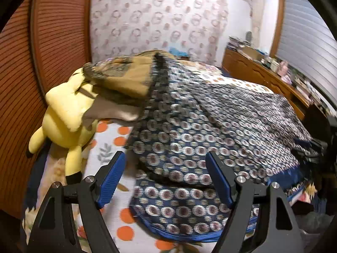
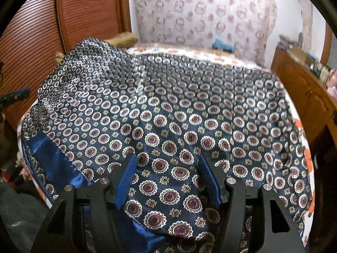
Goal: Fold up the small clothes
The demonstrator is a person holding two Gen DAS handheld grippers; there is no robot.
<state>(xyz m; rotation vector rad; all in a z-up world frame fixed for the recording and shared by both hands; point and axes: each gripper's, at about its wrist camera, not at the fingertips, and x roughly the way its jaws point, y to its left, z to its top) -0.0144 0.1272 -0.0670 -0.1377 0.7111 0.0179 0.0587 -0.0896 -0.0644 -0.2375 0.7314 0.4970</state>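
Two grippers: both spread, pinching nothing.
left gripper (image 1: pixel 165 177): above cloth (image 1: pixel 210 126) edge, plush (image 1: pixel 63 113) at 10 o'clock.
right gripper (image 2: pixel 166 177): over cloth, satin hem (image 2: pixel 54 160) at 9 o'clock.

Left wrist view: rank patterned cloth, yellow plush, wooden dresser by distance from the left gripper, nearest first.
1. Patterned cloth: right under the open left gripper, its near edge between the fingers.
2. Yellow plush: further back on the left, against the wooden panel.
3. Wooden dresser: far right, beyond the bed.
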